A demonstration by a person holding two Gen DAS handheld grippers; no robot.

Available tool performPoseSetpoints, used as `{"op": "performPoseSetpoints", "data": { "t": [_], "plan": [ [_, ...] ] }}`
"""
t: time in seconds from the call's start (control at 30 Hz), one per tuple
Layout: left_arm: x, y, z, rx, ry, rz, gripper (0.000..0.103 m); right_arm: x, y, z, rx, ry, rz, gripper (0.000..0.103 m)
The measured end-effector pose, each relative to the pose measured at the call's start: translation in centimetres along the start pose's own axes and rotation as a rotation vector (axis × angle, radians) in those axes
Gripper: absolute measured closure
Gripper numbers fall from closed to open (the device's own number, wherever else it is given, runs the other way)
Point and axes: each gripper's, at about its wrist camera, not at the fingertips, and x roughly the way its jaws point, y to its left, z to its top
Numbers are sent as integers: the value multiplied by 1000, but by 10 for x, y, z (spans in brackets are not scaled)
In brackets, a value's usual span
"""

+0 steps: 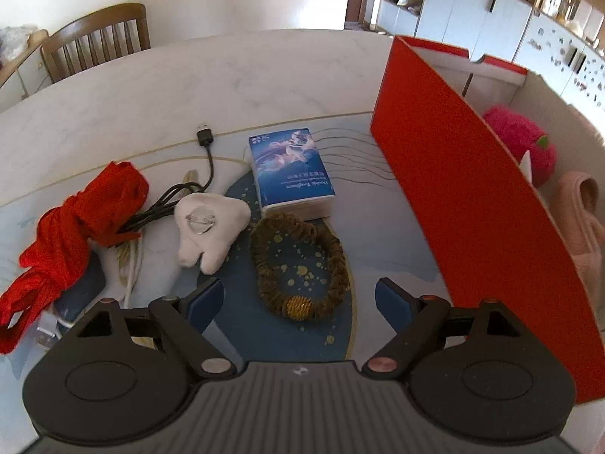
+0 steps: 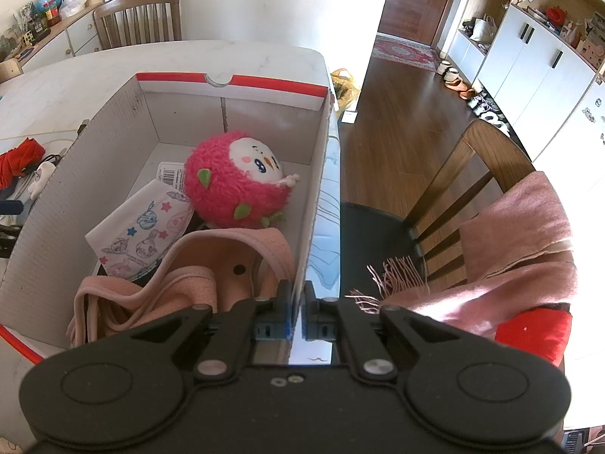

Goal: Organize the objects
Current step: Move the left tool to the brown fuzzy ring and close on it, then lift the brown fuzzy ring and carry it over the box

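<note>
My left gripper (image 1: 298, 299) is open and empty, just above and in front of a brown braided bracelet (image 1: 298, 265) with a gold bead. Beyond it lie a blue book (image 1: 291, 170), a white tooth-shaped plush (image 1: 210, 223), a black USB cable (image 1: 206, 151) and a red cloth (image 1: 75, 219). The red cardboard box (image 1: 472, 196) stands to the right. My right gripper (image 2: 298, 295) is shut on the box's right wall (image 2: 314, 196). Inside the box are a pink plush (image 2: 234, 185), a printed packet (image 2: 143, 234) and pink slippers (image 2: 181, 283).
The items lie on a blue patterned mat (image 1: 378, 234) on a white marble table (image 1: 189, 75). A wooden chair (image 1: 98, 38) stands behind the table. Another chair with a pink scarf (image 2: 510, 257) is right of the box, beyond the table's edge.
</note>
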Motion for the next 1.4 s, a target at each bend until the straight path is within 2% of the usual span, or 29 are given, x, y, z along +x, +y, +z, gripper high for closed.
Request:
{"op": "performPoseSetpoints", "data": {
  "t": [0.53, 0.73, 0.9, 0.97, 1.03, 1.17, 1.4],
  "plan": [
    [26, -17, 9, 44, 15, 64, 16, 0, 0, 0, 0, 0, -1, 99],
    [23, -18, 11, 38, 9, 52, 39, 0, 0, 0, 1, 0, 0, 99],
    [19, -17, 10, 36, 5, 52, 68, 0, 0, 0, 1, -1, 0, 99],
    [18, -17, 9, 35, 8, 55, 72, 0, 0, 0, 2, -1, 0, 99],
    [15, -18, 9, 36, 7, 53, 80, 0, 1, 0, 2, -1, 1, 99],
    [4, -17, 6, 19, -10, 31, 85, 0, 1, 0, 3, -1, 0, 99],
    [-28, -13, 4, -25, -51, -24, 86, 0, 1, 1, 3, -1, 1, 99]
  ]
}}
